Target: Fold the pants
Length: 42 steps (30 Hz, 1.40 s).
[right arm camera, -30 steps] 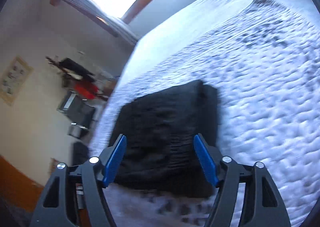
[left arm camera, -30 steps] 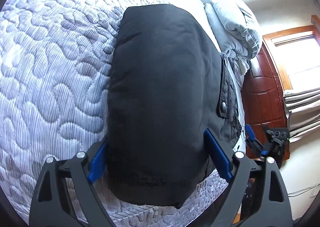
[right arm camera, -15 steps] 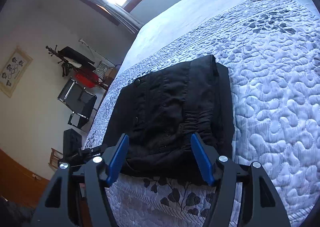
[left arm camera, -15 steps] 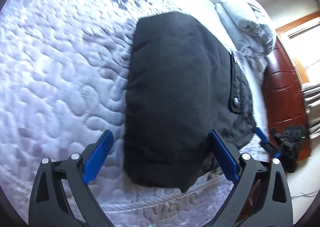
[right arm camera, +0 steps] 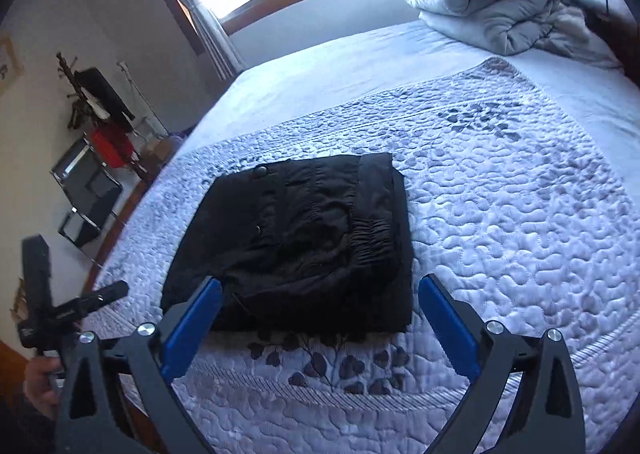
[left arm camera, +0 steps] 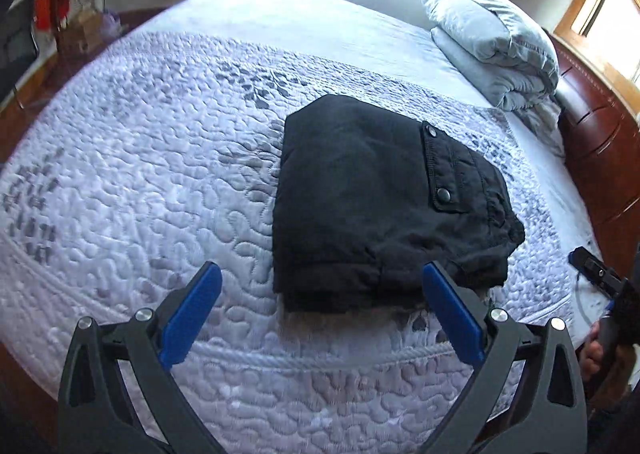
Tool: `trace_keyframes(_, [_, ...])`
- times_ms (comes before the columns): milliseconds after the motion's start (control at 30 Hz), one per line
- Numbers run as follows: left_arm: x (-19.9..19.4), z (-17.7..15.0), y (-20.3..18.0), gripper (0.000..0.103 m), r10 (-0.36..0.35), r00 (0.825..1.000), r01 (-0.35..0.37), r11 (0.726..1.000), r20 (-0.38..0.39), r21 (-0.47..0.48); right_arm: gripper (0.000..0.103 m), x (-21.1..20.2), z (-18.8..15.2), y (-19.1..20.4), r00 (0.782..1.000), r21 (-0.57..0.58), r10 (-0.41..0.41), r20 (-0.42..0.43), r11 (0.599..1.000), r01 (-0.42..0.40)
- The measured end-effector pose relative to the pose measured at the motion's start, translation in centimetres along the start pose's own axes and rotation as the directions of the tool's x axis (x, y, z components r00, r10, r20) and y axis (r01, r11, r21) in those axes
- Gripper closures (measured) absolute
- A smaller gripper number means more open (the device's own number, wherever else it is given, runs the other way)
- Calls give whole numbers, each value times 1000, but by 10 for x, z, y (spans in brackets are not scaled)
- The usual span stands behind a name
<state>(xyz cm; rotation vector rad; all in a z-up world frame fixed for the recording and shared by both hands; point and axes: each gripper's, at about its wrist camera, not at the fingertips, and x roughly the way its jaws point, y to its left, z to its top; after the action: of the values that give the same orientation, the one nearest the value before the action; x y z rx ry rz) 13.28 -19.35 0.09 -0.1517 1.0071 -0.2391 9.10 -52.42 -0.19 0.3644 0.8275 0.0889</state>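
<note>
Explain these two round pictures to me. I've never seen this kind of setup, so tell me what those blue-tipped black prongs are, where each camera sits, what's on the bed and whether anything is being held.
There is no robot here: a person carries a handheld two-finger gripper in each hand, and a wide-angle camera on each looks forward along its fingers. One picture comes from the left gripper, the other from the right gripper. The prongs are the fingers, with blue pads. A pair of black pants, folded into a compact bundle, lies on the quilted bedspread. A rolled grey duvet sits farther up the bed. Nothing is held: both grippers' jaws are opening, and the pants lie beyond the pads, untouched.
</note>
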Motion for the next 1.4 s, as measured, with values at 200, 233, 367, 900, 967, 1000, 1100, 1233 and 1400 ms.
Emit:
trace_keyframes(200, [-21, -5, -18, 3, -19, 1000, 19, 999, -9, 33, 4, -22, -11, 22, 1000, -8, -13, -12, 1000, 13])
trace_keyframes(233, [-26, -7, -19, 3, -31, 999, 32, 999, -7, 26, 4, -25, -13, 25, 1000, -6, -15, -12, 1000, 15])
trace_keyframes(367, [-42, -12, -24, 3, -32, 999, 32, 999, 20, 9, 4, -36, -16, 36, 999, -22, -50, -11, 999, 50])
trace_keyframes(900, [-76, -38, -35, 3, 70, 995, -76, 993, 70, 87, 4, -57, -39, 62, 993, -72, -108, -41, 992, 105])
trace_keyframes(967, [-76, -41, -36, 3, 71, 995, -77, 992, 67, 96, 4, -59, -41, 67, 993, -80, -106, -43, 991, 103])
trace_keyframes(1000, [-76, -42, -37, 3, 73, 995, -79, 992, 65, 99, 4, -60, -42, 69, 993, -85, -106, -45, 991, 102])
trace_keyframes(1100, [-79, -47, -39, 3, 82, 994, -89, 991, 66, 103, 4, -65, -44, 74, 993, -95, -108, -38, 990, 104])
trace_keyframes(1233, [-85, -48, -41, 3, 96, 992, -106, 988, 84, 115, 4, -71, -43, 78, 991, -103, -128, -29, 987, 125])
trace_keyframes(1400, [-87, -43, -40, 3, 117, 988, -128, 985, 98, 119, 4, -76, -40, 78, 990, -105, -142, -17, 985, 139])
